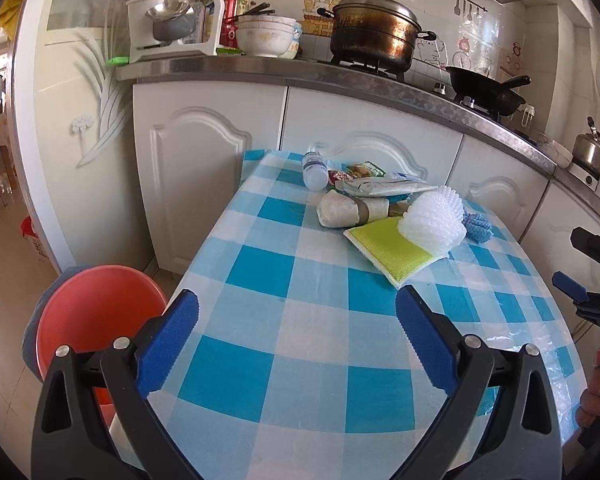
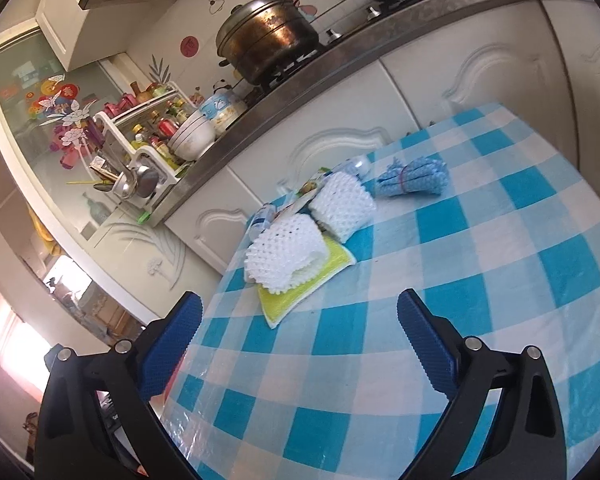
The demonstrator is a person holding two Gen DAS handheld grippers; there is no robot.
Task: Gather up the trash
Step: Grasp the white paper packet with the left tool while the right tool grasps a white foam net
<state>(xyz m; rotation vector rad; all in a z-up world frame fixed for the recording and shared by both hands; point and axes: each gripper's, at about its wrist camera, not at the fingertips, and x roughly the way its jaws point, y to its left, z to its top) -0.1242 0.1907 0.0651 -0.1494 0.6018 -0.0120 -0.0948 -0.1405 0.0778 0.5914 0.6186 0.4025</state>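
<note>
A bench under a blue and white checked cloth fills both views, standing against white kitchen cabinets. On the stove above sits a large browned pot. Left of the bench, low down, is a red stool. The trash lies in a heap at the far end of the bench: a yellow-green sponge pad with white foam netting resting on it, a paper-wrapped roll just beside the pad, flat wrappers behind, a small plastic bottle on its side, and a blue foam net near the white one. The left gripper hovers over bare cloth, its fingers wide apart and empty. The right gripper likewise has its fingers spread with nothing between them, short of the sponge pad.
</note>
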